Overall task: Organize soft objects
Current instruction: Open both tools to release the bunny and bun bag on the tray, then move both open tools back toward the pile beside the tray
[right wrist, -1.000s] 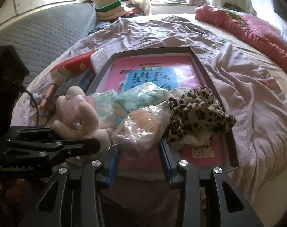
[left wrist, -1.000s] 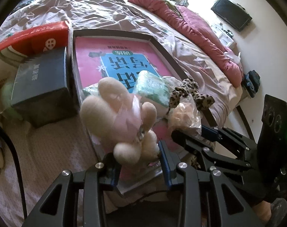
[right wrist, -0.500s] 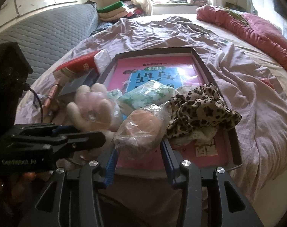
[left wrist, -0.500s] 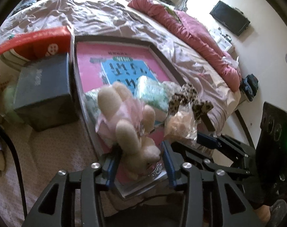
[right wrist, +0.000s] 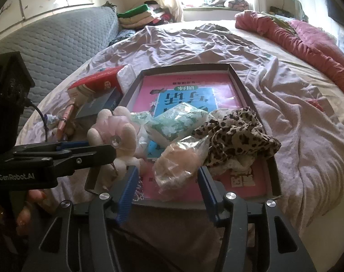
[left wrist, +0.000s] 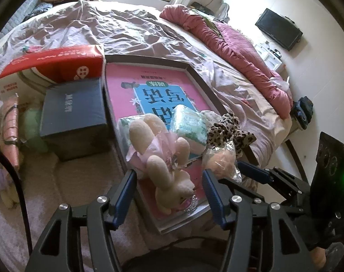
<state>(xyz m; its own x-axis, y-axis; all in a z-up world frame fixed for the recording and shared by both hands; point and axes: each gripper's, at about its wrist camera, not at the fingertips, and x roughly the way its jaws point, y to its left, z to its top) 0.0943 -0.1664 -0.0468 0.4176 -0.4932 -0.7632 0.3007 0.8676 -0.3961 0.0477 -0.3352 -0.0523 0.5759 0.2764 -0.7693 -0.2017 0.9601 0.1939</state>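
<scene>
Both jaws stand spread: the left gripper frames a cream plush rabbit in a pink dress lying at the near edge of a shallow dark tray, while the right gripper brackets a peach soft toy in a clear bag just beside it. Behind them on the tray's pink-and-blue printed sheet lie a green-patterned packet and a leopard-print cloth. Only the left wrist view shows the wall-mounted television and a dark box beside the tray's left edge; only the right wrist view shows the grey quilted headboard. A rumpled mauve bedsheet carries everything, a rose quilt bunched along its far side.
</scene>
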